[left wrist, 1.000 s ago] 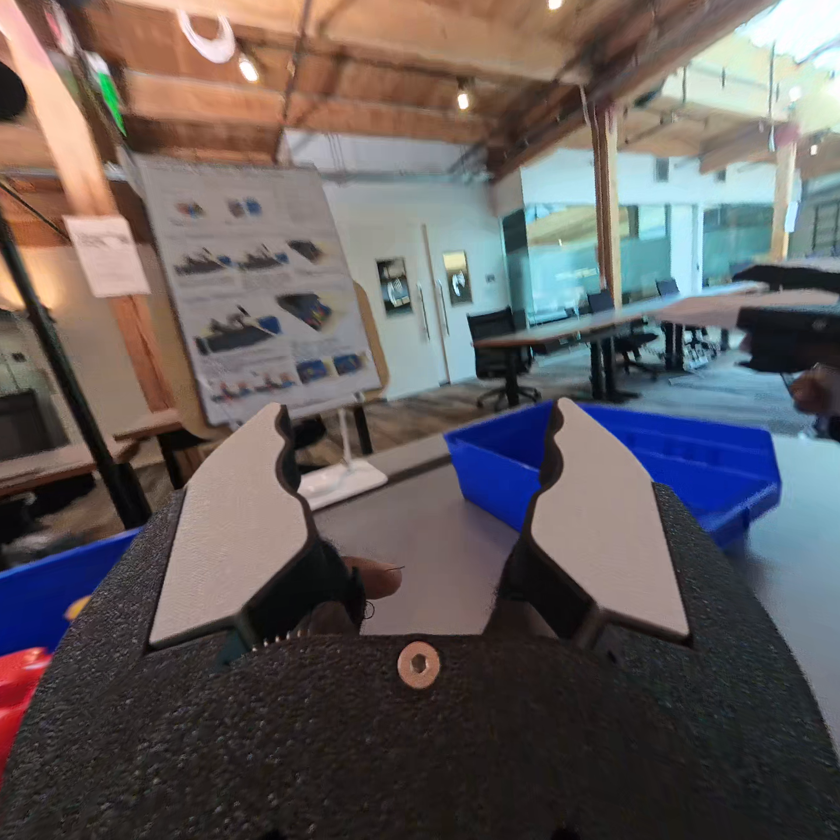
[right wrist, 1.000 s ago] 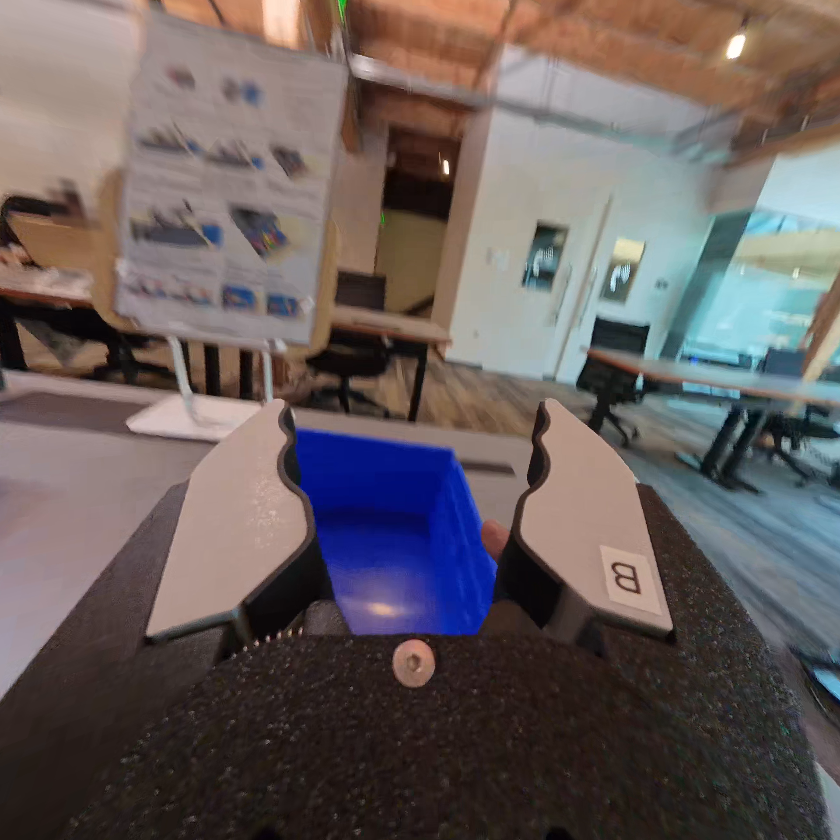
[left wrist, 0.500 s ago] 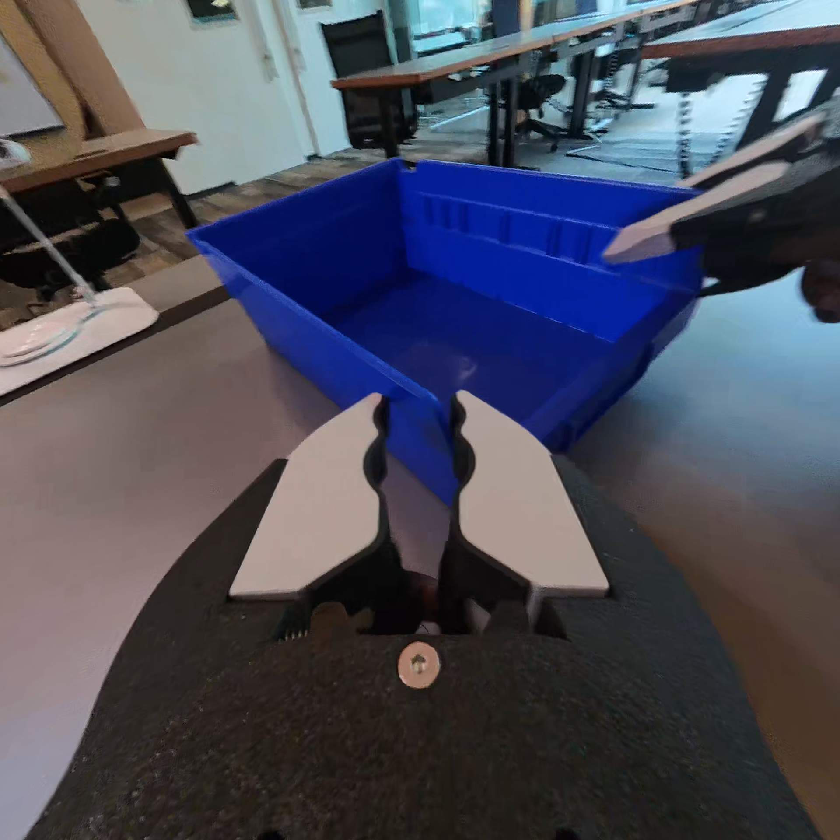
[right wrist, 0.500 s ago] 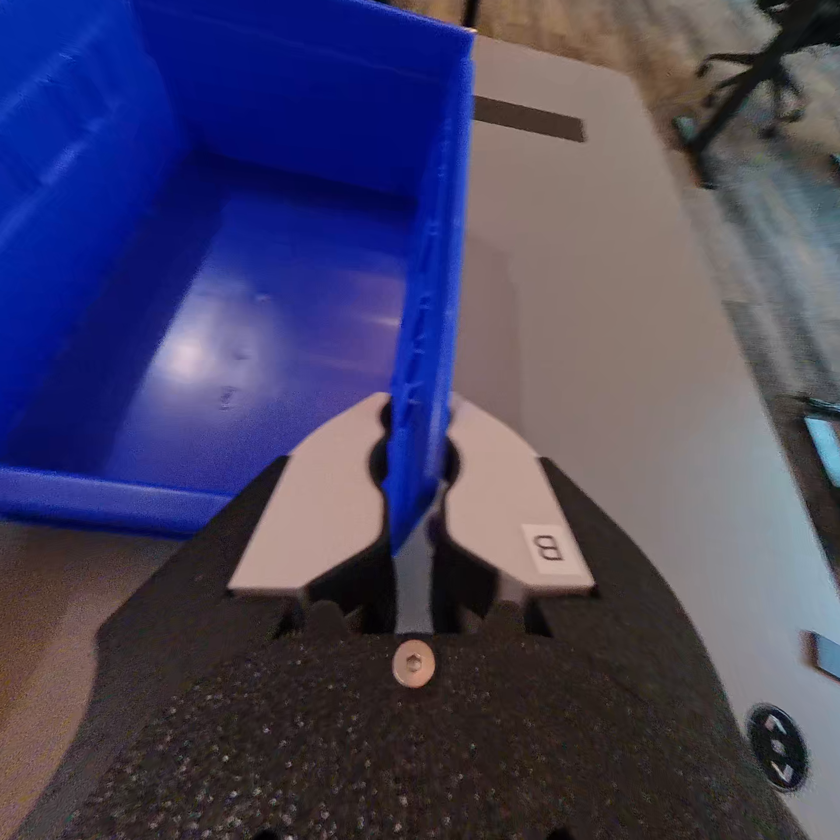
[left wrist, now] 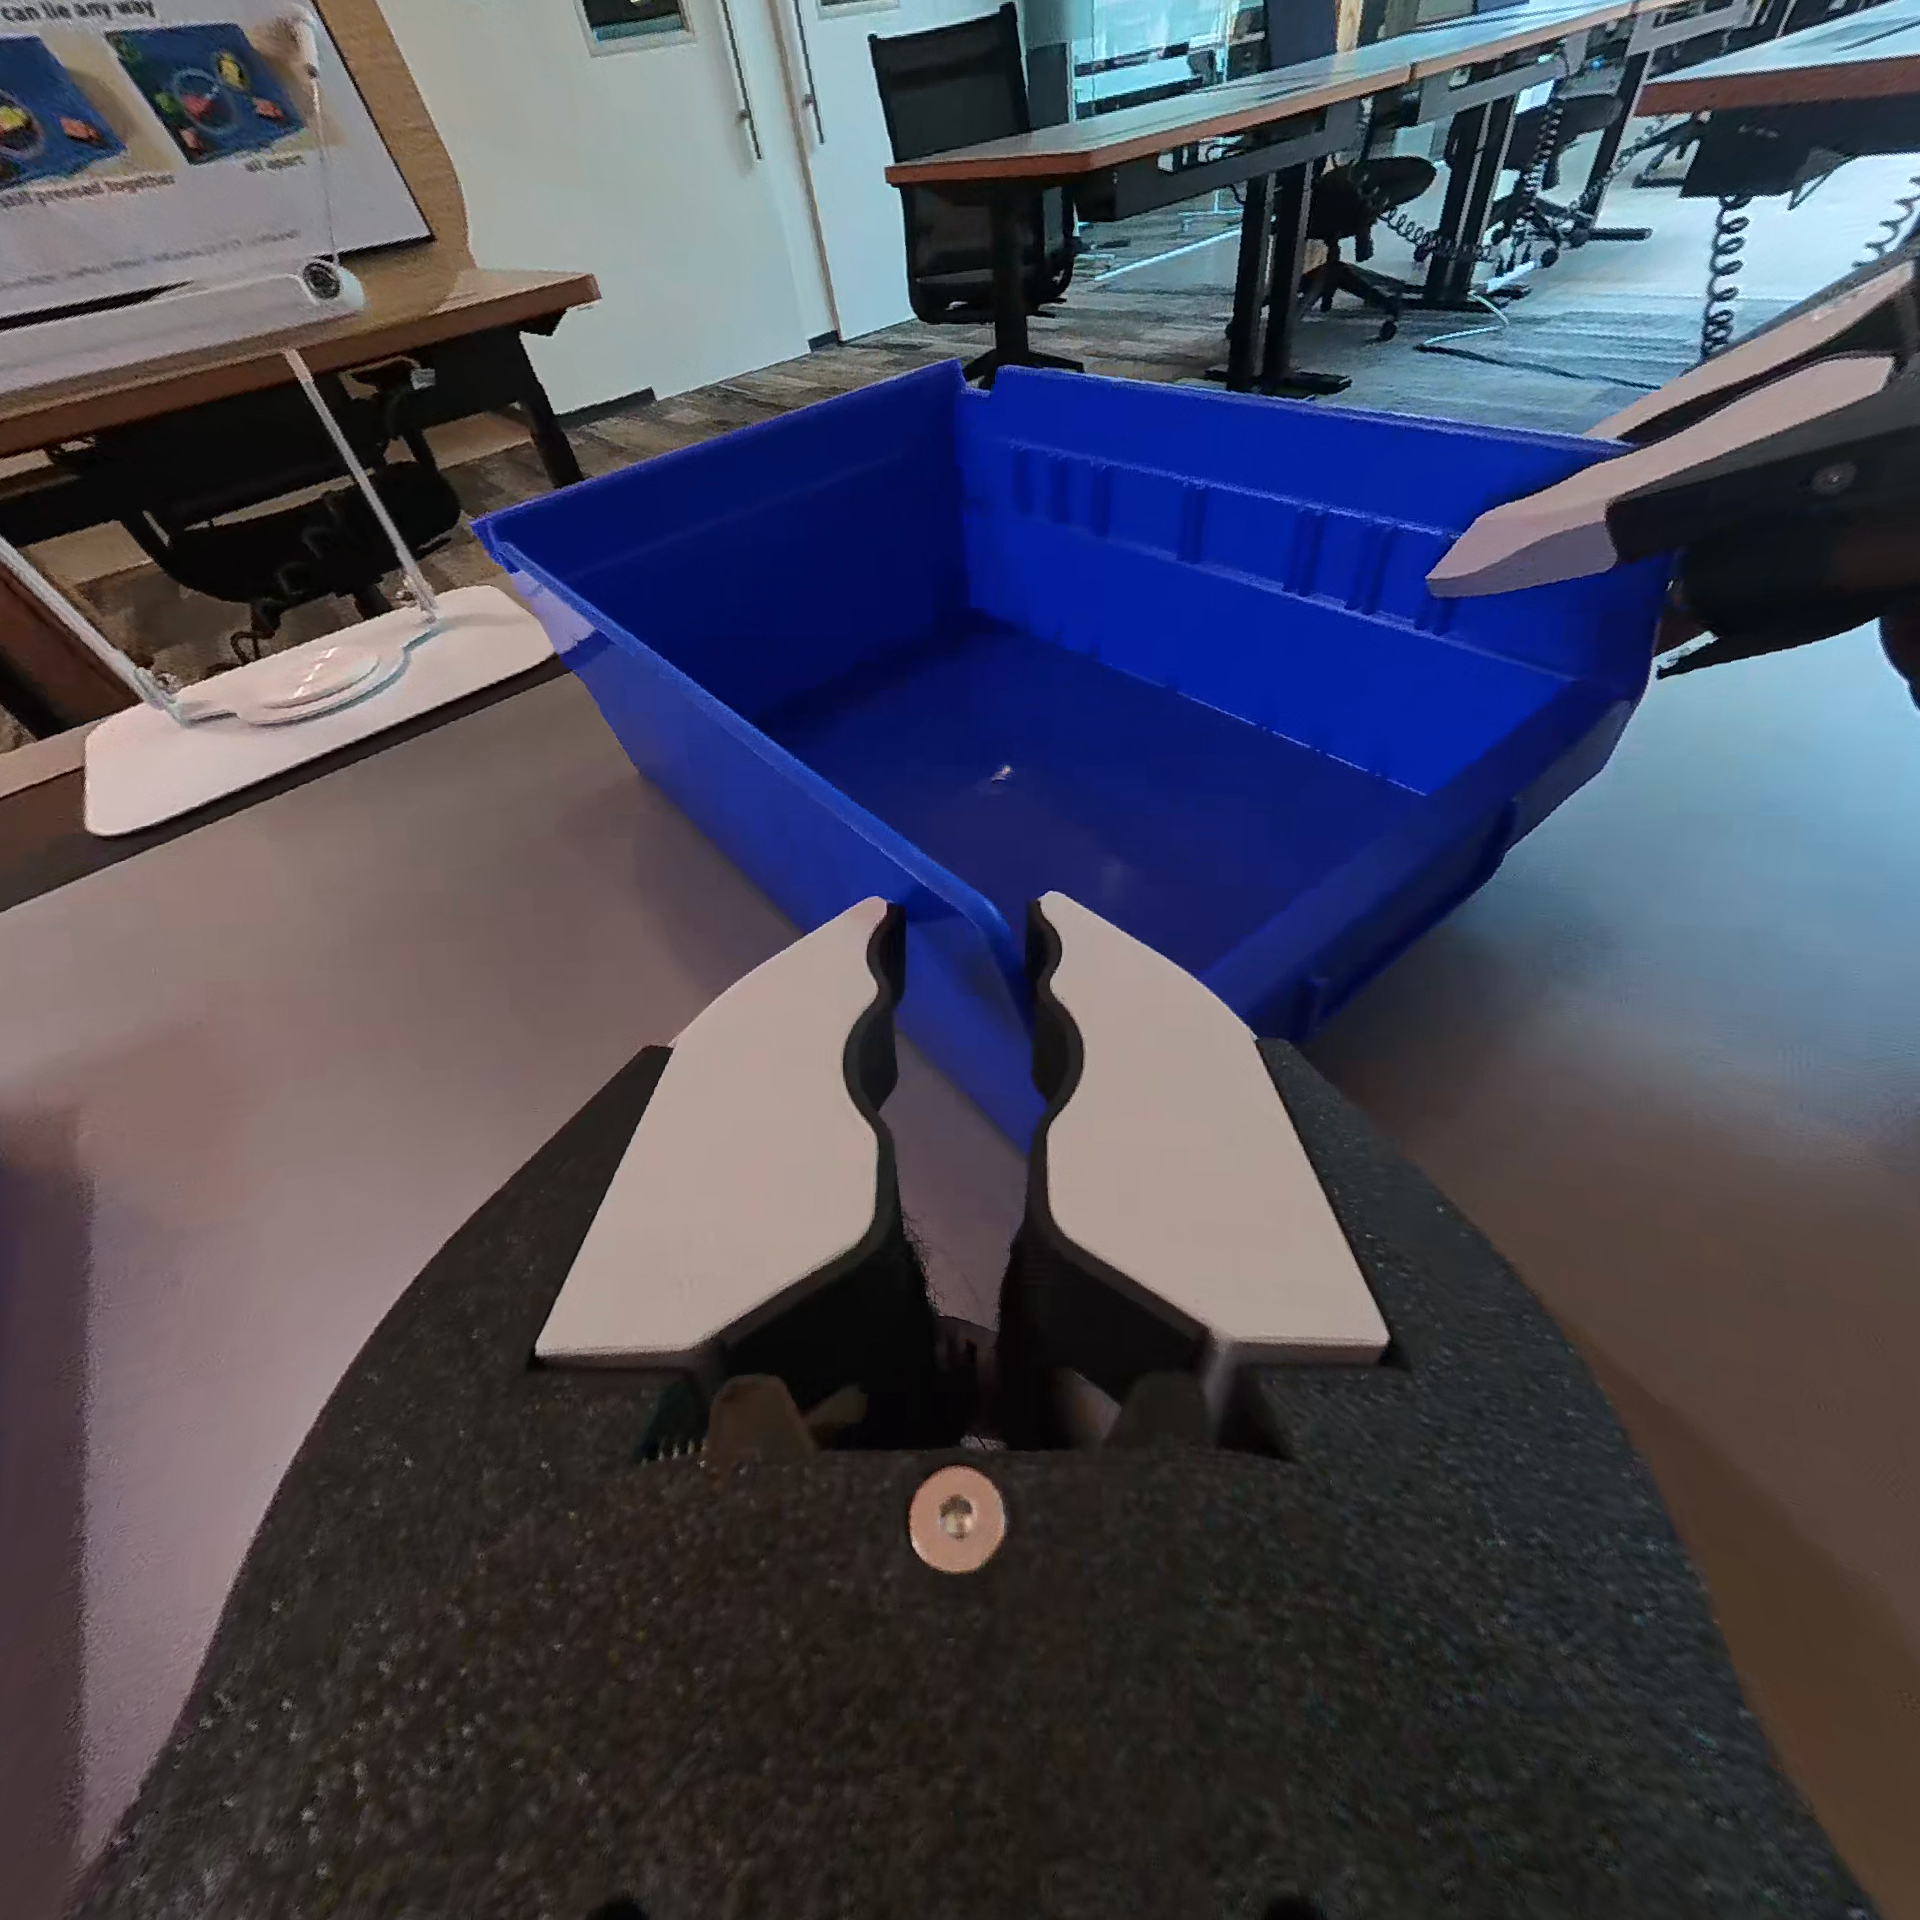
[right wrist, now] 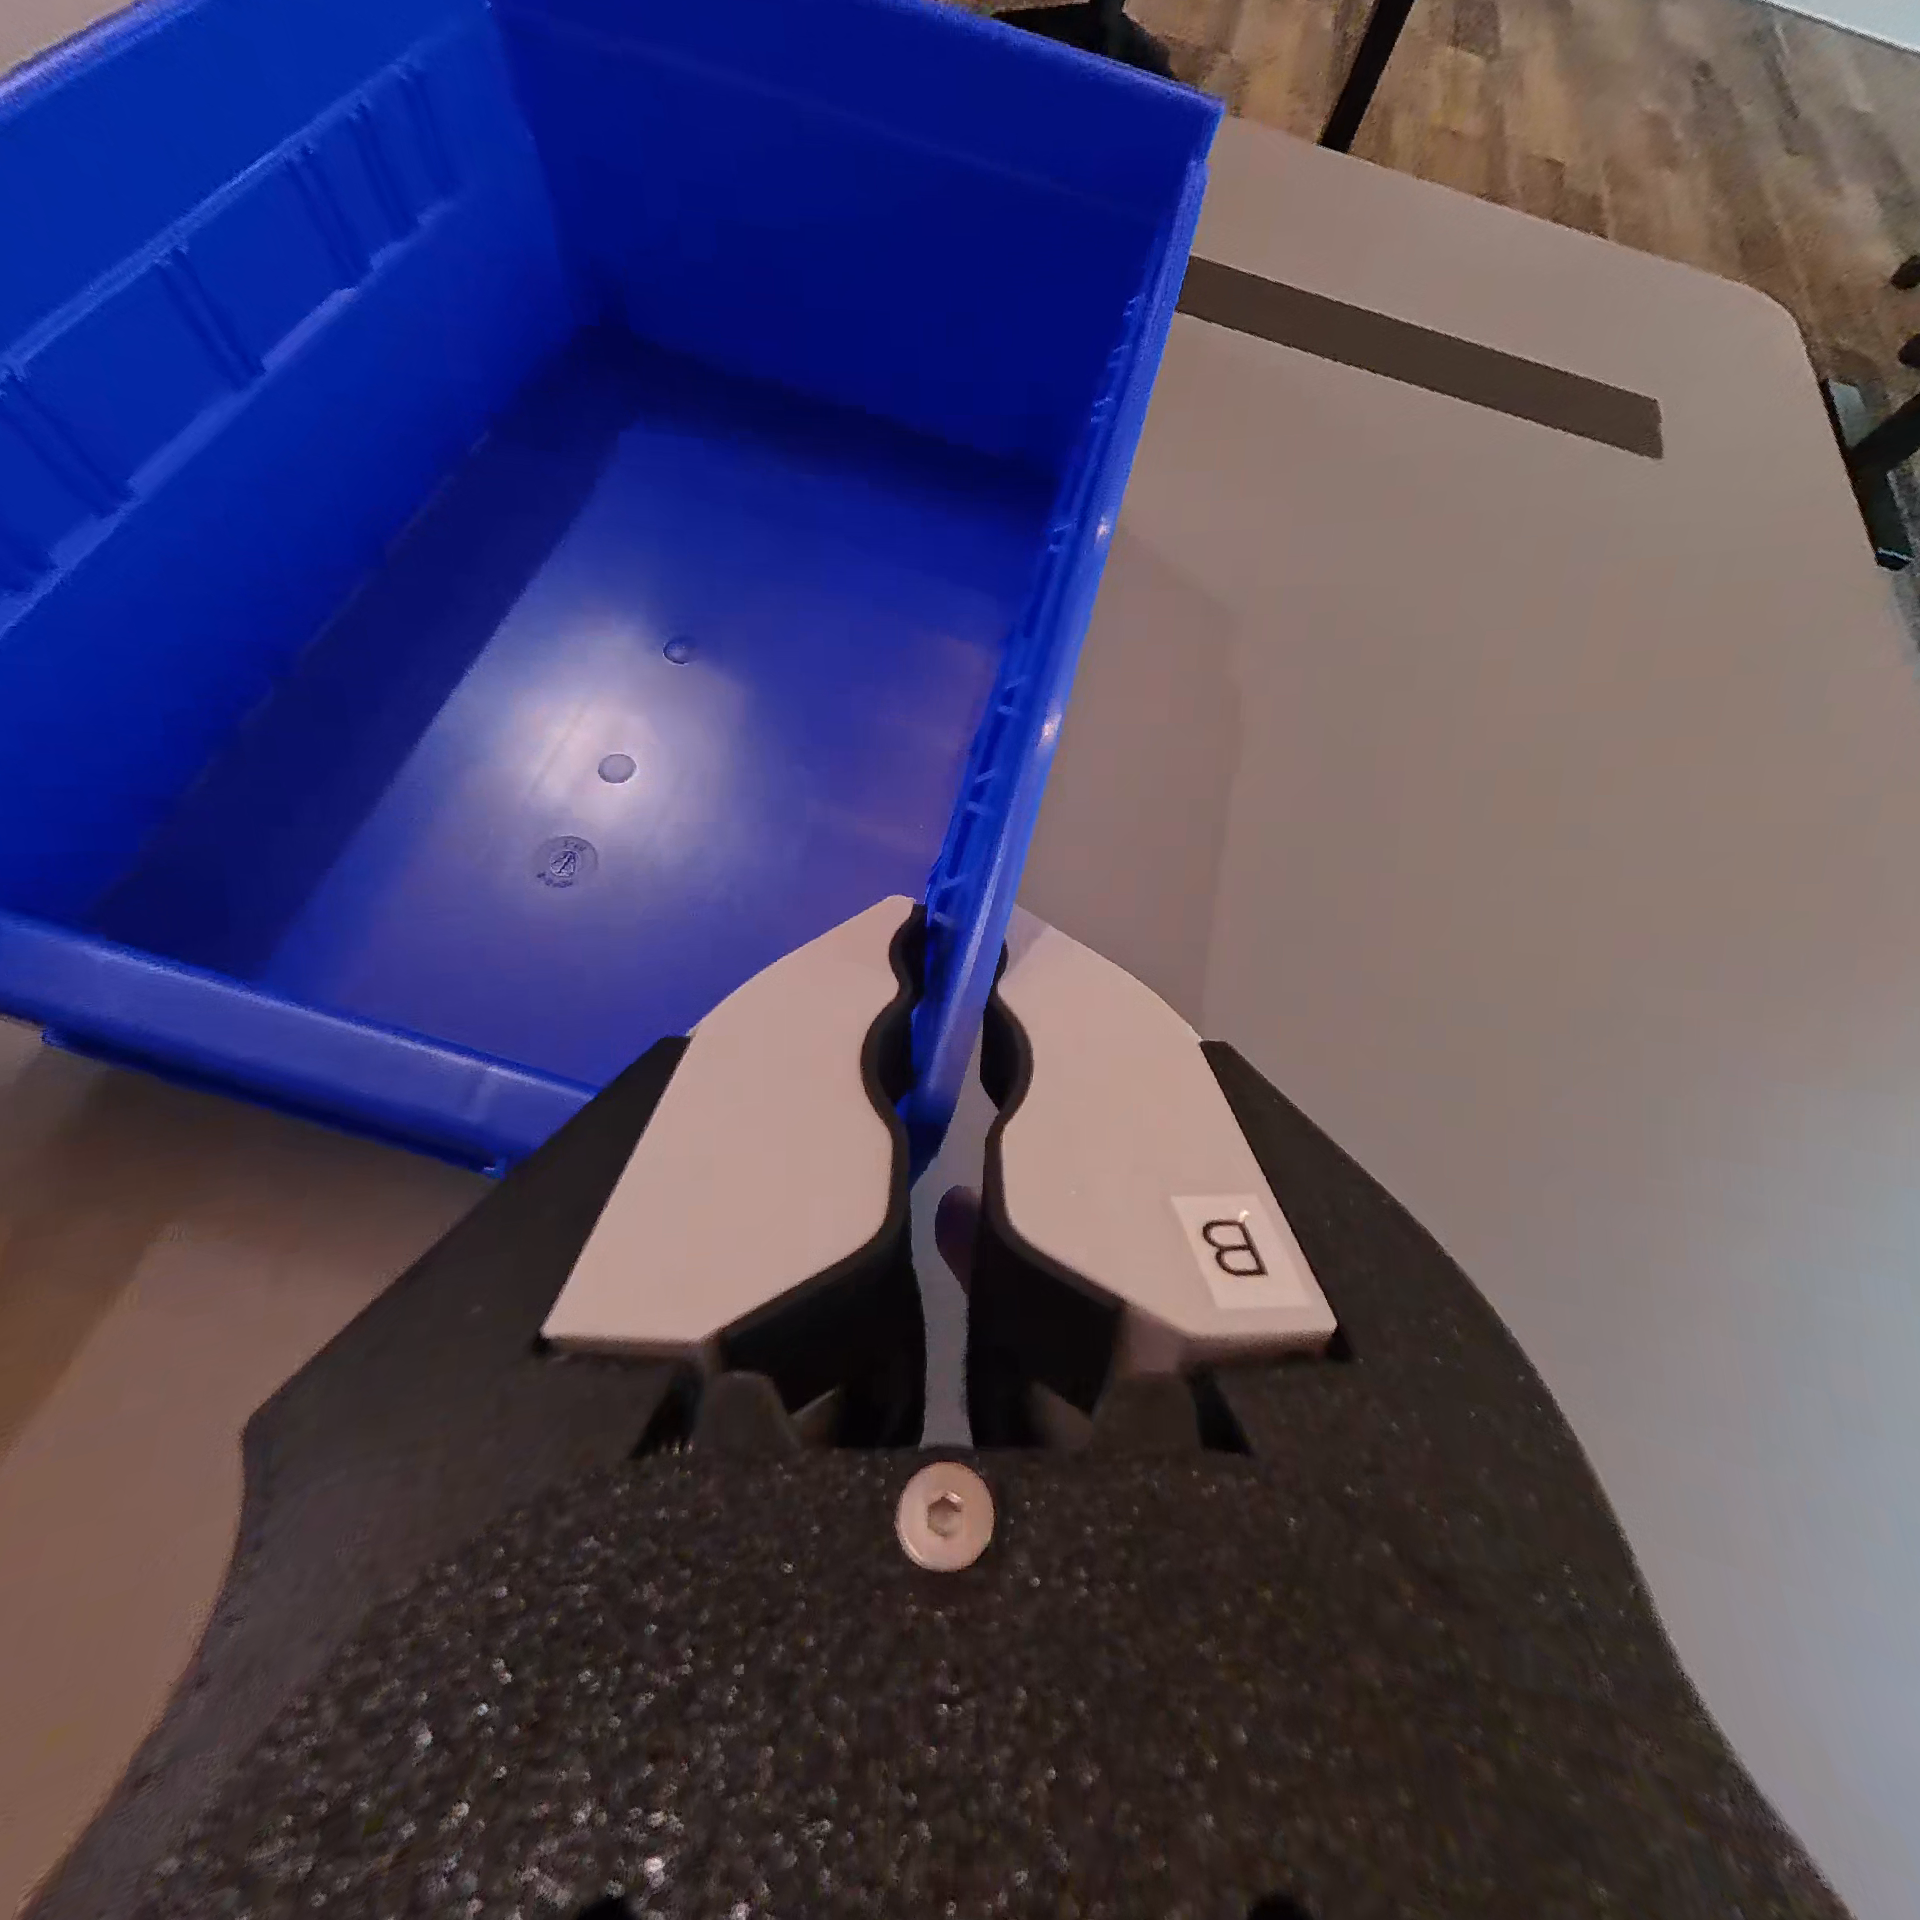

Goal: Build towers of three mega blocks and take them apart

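An empty blue bin (left wrist: 1195, 499) stands on the grey table (left wrist: 364, 987). No mega blocks show in either view. My left gripper (left wrist: 961, 914) is shut on the bin's near corner, with the wall's rim between its pads. My right gripper (right wrist: 956, 920) is shut on the bin's right wall (right wrist: 1091, 520) near its front corner. The right gripper also shows in the left wrist view (left wrist: 1507, 540), clamped on the far side wall. The bin's floor (right wrist: 623, 727) is bare.
A white stand base (left wrist: 312, 696) with a poster board (left wrist: 156, 125) sits at the table's back left edge. A dark strip (right wrist: 1423, 364) crosses the table (right wrist: 1455, 831) right of the bin. Desks and office chairs (left wrist: 966, 208) stand beyond the table.
A second ago both grippers were open and raised, looking out at the room. They have tilted down to the bin and their pads have closed on its walls.
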Demonstrator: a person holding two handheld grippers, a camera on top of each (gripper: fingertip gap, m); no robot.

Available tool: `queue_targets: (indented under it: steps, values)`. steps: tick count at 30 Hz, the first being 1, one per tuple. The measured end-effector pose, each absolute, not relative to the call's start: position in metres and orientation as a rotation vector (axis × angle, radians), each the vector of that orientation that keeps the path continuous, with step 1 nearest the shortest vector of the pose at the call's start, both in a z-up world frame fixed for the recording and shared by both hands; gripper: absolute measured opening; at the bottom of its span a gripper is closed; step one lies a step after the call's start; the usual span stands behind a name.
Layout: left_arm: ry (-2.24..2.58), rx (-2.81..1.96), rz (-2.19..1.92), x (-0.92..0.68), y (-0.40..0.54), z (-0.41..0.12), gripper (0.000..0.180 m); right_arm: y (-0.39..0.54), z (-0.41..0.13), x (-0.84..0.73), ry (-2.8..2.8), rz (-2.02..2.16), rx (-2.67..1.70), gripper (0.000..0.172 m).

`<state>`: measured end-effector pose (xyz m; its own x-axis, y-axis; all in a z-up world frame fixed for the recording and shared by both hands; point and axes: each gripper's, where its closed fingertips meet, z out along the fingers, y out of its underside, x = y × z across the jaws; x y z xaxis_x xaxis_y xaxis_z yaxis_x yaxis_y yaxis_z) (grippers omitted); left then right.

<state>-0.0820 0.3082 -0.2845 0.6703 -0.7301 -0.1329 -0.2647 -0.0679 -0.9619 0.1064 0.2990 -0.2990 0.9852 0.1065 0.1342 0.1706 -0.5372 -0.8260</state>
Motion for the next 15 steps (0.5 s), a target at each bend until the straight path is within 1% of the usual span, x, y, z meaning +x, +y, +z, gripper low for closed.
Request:
queue_targets:
  steps: [1, 15]
  values:
    - [0.824, -1.639, -0.462, -0.084, 0.308, -0.285, 0.021, 0.299, -0.299, 0.105, -0.203, -0.086, -2.145, 0.008]
    - [0.788, -1.652, -0.425, -0.103, 0.316, -0.284, 0.020, 0.307, -0.299, 0.085, -0.243, -0.063, -2.142, 0.009]
